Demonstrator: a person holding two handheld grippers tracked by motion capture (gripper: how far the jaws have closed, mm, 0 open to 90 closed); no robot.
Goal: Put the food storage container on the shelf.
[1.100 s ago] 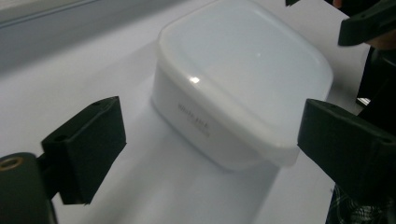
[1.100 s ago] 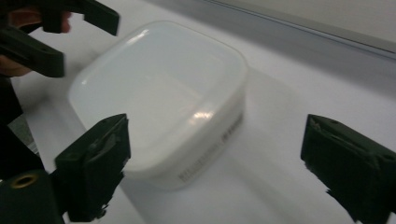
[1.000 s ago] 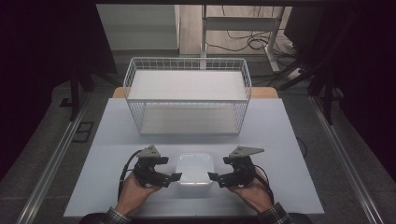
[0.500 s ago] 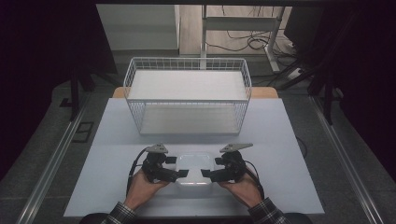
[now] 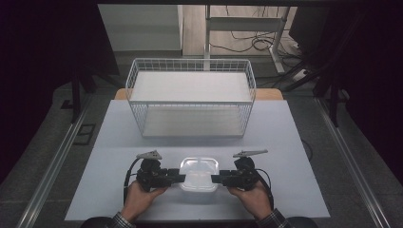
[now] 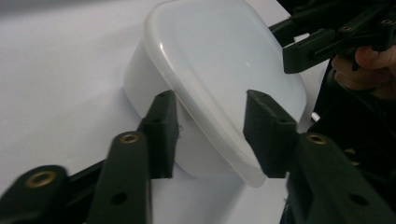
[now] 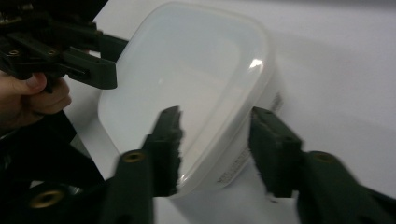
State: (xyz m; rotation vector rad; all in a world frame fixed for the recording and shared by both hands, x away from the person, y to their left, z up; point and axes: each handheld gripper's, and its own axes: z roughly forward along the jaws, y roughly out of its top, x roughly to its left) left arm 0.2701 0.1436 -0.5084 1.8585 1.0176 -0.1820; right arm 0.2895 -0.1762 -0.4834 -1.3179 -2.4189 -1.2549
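Note:
A translucent white plastic container [image 5: 199,172] with its lid on lies near the table's front edge. My left gripper [image 5: 179,178] is at its left end and my right gripper [image 5: 216,179] at its right end. In the left gripper view the open gripper [image 6: 212,133] straddles the container's [image 6: 219,70] rim, one jaw beside the wall and one over the lid. In the right gripper view the open gripper [image 7: 219,149] straddles the opposite rim of the container [image 7: 187,79] the same way. Each gripper view also shows the other gripper farther off.
A white wire basket [image 5: 190,121] with a white floor stands behind the container at mid-table. The pale table [image 5: 290,142] has free room left and right of the hands. Dark floor, cables and a desk frame lie beyond the table.
Both grippers have come inward from the sides to the container's two ends. The container stays at about the same spot near the front edge.

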